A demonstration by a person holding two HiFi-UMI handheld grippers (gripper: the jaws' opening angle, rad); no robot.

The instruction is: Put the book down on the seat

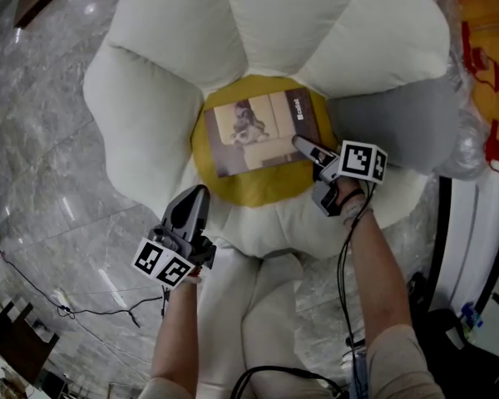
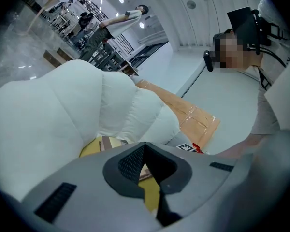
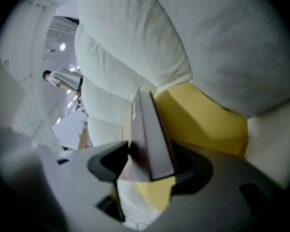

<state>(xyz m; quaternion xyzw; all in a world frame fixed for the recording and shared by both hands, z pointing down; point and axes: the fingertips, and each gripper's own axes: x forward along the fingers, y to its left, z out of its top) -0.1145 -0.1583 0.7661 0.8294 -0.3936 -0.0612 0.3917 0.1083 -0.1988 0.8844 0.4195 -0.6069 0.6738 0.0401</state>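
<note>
Book (image 1: 262, 131) lies flat, cover up, on the yellow centre of the seat (image 1: 251, 191), ringed by white petal cushions (image 1: 154, 110). Right gripper (image 1: 304, 146) sits at the book's near right corner. In the right gripper view the book (image 3: 152, 139) stands edge-on between wide-apart jaws, with a dark gap on one side, so the pads are not clamping it. Left gripper (image 1: 196, 199) hangs off the seat's front edge, tips together, holding nothing. Grey marble floor (image 1: 50, 140) surrounds the seat.
</note>
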